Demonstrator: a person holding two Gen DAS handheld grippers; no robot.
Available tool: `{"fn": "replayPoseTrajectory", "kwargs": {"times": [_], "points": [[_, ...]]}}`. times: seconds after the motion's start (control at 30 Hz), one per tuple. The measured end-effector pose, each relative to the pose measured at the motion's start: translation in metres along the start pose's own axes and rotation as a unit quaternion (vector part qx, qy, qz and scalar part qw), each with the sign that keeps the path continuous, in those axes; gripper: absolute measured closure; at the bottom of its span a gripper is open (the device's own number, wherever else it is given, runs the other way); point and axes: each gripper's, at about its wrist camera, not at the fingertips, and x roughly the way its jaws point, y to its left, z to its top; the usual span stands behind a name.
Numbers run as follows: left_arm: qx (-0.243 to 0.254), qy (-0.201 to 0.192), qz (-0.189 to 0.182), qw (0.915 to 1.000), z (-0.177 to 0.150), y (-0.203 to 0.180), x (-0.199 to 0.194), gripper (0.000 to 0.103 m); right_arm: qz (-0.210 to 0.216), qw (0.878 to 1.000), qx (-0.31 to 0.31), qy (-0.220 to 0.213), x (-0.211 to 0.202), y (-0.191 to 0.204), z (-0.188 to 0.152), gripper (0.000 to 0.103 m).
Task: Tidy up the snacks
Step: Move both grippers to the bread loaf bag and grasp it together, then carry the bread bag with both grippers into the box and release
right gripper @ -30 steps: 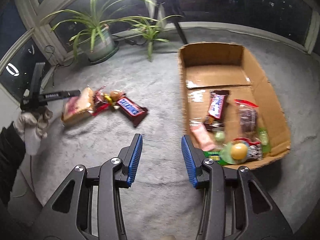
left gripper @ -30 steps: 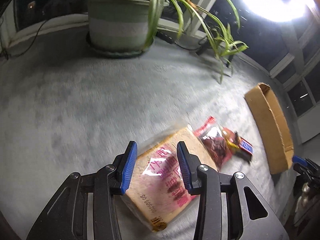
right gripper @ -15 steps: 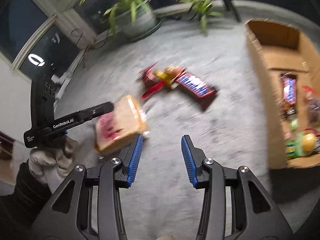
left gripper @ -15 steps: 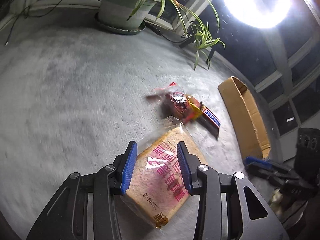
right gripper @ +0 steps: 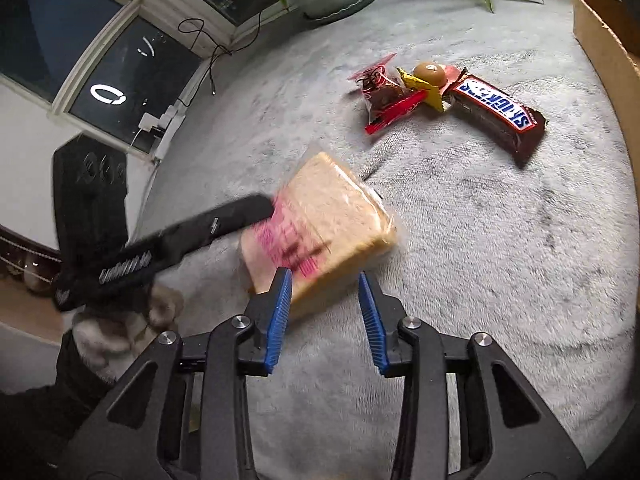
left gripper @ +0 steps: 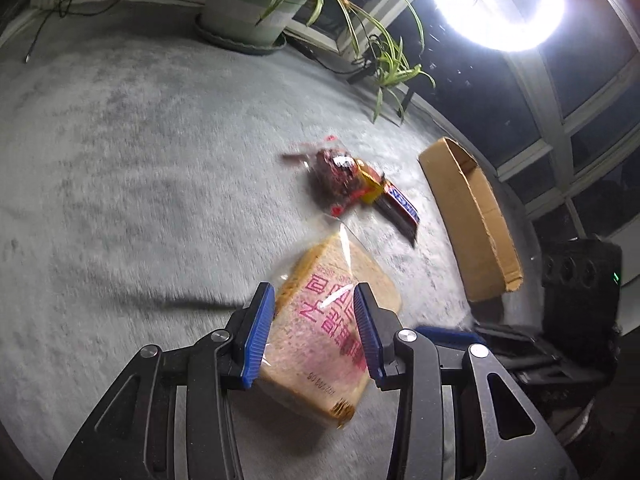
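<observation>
Grey carpet (right gripper: pixel 500 240) is filling the floor here, with dark windows all around, a glaring lamp (left gripper: pixel 500 4) up high and a potted plant (left gripper: pixel 248 12) sitting back by the sill. The left gripper (left gripper: pixel 314 334) is carrying a wrapped slice of bread (left gripper: pixel 324 332) clear of the carpet, its blue pads pinching the packet from either side, jaws only partly apart because the slice is filling the gap. In the right wrist view that same bread (right gripper: pixel 332 220) is hanging off the end of the left gripper's black finger, out in front of the right gripper (right gripper: pixel 324 312).

The right gripper's jaws are closing as it comes in under the bread; the packet's lower edge is sitting right at its fingertips, and whether the pads are actually pressing it I cannot tell, so I am calling it empty for now.

Further out, a small pile is waiting on the carpet: a red packet of dark fruit (right gripper: pixel 380 92), a round brown sweet (right gripper: pixel 430 74) on yellow wrapping, and a Snickers bar (right gripper: pixel 496 112) touching it. The cardboard box (left gripper: pixel 472 220) is standing off to the right, well apart from the bread.

So the step in hand looks like a handover or a two-handed carry of the bread toward the box. Next up, by my reading: the right gripper needs a firm bite on the packet's free edge before the left lets go, then a swing across to the box.
</observation>
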Motion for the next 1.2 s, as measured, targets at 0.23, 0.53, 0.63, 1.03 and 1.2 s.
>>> {"fn": "replayPoseTrajectory", "kwargs": {"times": [0.23,0.53,0.63,1.03,1.2], "points": [[0.029,0.028,-0.017,0.9990,-0.030,-0.019,-0.003,0.065,-0.005,1.000,0.010,-0.009,-0.001,-0.007,0.007,0.066],[0.076,0.038,0.014,0.9963,-0.047,-0.038,-0.005,0.062,-0.021,1.000,0.021,-0.005,-0.008,-0.013,-0.006,0.066],[0.101,0.044,0.028,0.9935,-0.049,-0.044,0.003,0.057,-0.015,1.000,0.024,0.005,-0.006,-0.015,-0.013,0.066],[0.108,0.043,0.022,0.9930,-0.050,-0.049,0.006,0.057,-0.001,1.000,0.020,0.006,-0.006,-0.012,-0.019,0.066],[0.112,0.038,0.018,0.9929,-0.051,-0.059,0.006,0.057,-0.006,1.000,0.014,-0.003,-0.019,-0.013,-0.020,0.066]]}}
